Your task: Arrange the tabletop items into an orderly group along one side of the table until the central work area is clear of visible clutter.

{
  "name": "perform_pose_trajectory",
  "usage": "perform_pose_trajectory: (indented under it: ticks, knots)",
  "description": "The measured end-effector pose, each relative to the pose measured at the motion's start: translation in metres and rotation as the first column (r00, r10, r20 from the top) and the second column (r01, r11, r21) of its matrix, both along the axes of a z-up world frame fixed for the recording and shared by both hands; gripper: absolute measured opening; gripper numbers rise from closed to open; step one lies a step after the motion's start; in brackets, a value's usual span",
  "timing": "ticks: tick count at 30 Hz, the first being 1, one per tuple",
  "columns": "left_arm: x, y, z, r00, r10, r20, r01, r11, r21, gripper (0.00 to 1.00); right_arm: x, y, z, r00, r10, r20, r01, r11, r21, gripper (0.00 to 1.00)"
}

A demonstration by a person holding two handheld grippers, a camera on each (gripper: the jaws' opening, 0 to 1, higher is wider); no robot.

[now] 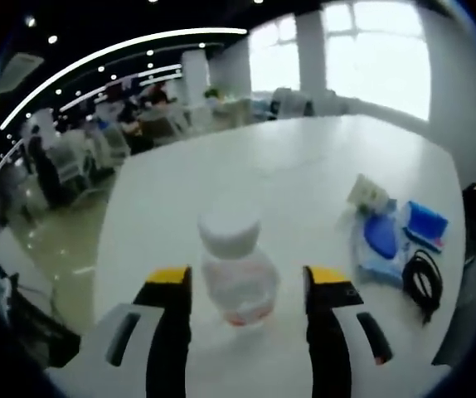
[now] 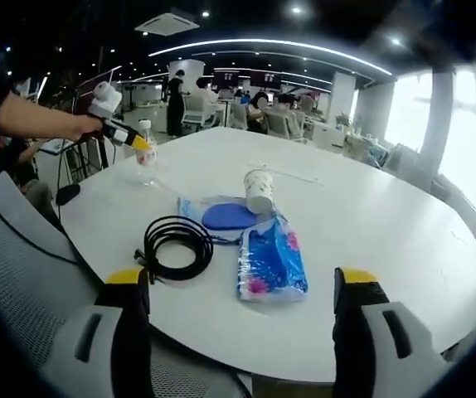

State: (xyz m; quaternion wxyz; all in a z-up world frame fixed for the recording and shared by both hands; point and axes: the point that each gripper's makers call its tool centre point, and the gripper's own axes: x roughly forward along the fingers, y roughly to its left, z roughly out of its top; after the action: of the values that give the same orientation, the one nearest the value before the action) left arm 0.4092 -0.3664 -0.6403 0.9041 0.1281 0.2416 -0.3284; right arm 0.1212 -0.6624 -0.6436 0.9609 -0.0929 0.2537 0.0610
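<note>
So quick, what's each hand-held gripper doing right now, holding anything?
Left hand-held gripper: open, jaws either side of the clear bottle, not clamped on it.
Right hand-held gripper: open, holding nothing.

White-capped clear bottle point(image 1: 236, 267); floral blue packet point(image 2: 271, 261)

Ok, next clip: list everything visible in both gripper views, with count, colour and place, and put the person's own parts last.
Table: one, white, round-edged, under all the items.
Bottle: one, clear with a white cap, upright between the left gripper's jaws, near the table edge.
Cable: one, black, coiled, beside the tissue pack.
Tissue pack: one, blue with a flower print, lying flat mid-table.
Blue pouch: one, blue, flat, behind the cable.
Paper cup: one, white patterned, behind the tissue pack.
Chairs: several, pale, around the table.
People: several, in the background office.
Left gripper: one, yellow-tipped, open around the bottle.
Right gripper: one, yellow-tipped, open, at the near table edge.
</note>
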Motion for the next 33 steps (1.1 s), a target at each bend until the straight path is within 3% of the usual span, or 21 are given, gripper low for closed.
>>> perform_pose_trajectory:
  ticks: [13,18,24,28,33]
  knots:
    - [0.013,-0.001,0.041,0.998,0.03,0.051,-0.027,0.998,-0.056,0.61,0.0,0.0,-0.001,1.0,0.002,-0.002,-0.002,1.0,0.002,0.91]
    - [0.019,-0.001,0.045,0.996,0.045,0.072,-0.041,0.997,-0.059,0.52,0.0,0.0,-0.001,1.0,0.0,-0.004,0.0,1.0,0.0,0.91]
    - [0.021,-0.006,0.039,0.998,0.045,0.053,-0.042,0.998,-0.045,0.41,0.0,-0.001,0.0,1.0,-0.006,0.0,0.006,1.0,-0.005,0.9]
    - [0.022,-0.007,0.032,0.998,0.044,0.039,-0.042,0.999,-0.03,0.41,0.0,-0.002,0.001,1.0,-0.011,0.003,0.011,1.0,-0.006,0.89]
    - [0.021,-0.008,0.016,0.999,0.036,0.011,-0.036,0.999,-0.009,0.5,0.0,-0.003,0.001,1.0,-0.014,0.005,0.014,1.0,-0.007,0.88]
